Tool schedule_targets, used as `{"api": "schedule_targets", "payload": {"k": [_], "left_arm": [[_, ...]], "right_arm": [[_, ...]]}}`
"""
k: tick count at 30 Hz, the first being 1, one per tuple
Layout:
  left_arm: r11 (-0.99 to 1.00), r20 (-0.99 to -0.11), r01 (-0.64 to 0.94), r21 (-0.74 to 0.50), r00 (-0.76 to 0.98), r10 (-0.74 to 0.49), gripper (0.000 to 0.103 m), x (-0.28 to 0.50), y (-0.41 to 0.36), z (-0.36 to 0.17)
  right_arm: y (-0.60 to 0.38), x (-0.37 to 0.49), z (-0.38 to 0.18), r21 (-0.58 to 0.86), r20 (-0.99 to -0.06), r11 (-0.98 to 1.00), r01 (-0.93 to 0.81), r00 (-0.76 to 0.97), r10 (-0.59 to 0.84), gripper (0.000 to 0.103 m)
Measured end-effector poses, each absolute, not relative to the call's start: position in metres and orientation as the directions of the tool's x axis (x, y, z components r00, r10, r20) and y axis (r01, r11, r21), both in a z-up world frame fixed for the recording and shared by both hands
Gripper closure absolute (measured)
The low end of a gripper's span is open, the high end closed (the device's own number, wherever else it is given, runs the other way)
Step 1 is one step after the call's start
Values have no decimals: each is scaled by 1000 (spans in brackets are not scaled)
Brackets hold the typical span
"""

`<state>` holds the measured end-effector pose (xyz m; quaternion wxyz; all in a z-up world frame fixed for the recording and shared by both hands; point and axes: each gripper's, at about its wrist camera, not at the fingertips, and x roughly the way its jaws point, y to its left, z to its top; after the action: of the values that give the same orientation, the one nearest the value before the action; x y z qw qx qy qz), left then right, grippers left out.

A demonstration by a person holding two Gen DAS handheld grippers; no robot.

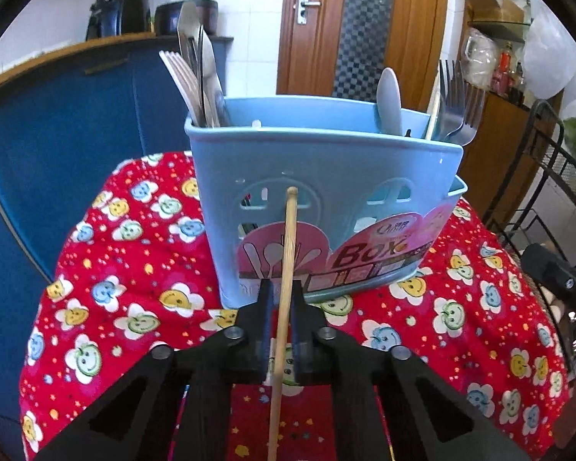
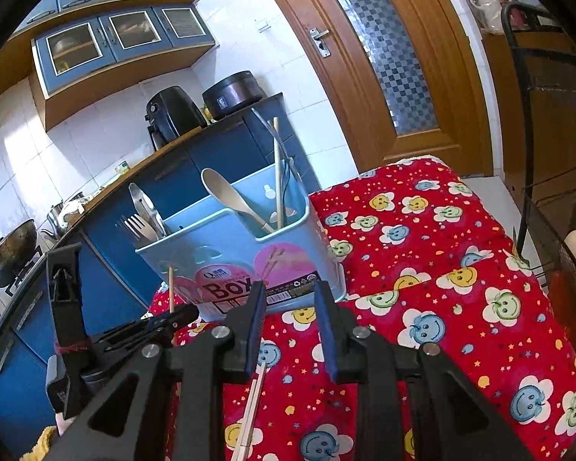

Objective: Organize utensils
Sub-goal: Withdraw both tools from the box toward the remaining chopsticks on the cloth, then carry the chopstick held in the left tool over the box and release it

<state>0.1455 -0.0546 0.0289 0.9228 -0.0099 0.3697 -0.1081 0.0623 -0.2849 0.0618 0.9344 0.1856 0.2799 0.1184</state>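
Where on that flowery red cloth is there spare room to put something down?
The red cloth lies bare beside the blue utensil box, out toward the black wire rack; in the left wrist view there is more bare cloth on the box's other side, toward the blue cabinets. In front of the box it is crowded: both grippers and wooden chopsticks.
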Motion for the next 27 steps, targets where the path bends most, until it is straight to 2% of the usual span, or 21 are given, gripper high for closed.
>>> {"api": "schedule_targets", "payload": {"k": [16, 22, 27], "left_arm": [[929, -755, 215, -301, 541, -370, 100, 131, -46, 18], [927, -735, 230, -298, 564, -376, 100, 113, -41, 19], [927, -683, 249, -282, 627, -376, 100, 96, -39, 34]], "right_arm": [[-286, 64, 56, 435, -481, 893, -111, 810, 335, 74], [-282, 61, 56, 430, -484, 895, -117, 807, 338, 74], [-281, 59, 55, 432, -489, 895, -113, 804, 338, 74]]}}
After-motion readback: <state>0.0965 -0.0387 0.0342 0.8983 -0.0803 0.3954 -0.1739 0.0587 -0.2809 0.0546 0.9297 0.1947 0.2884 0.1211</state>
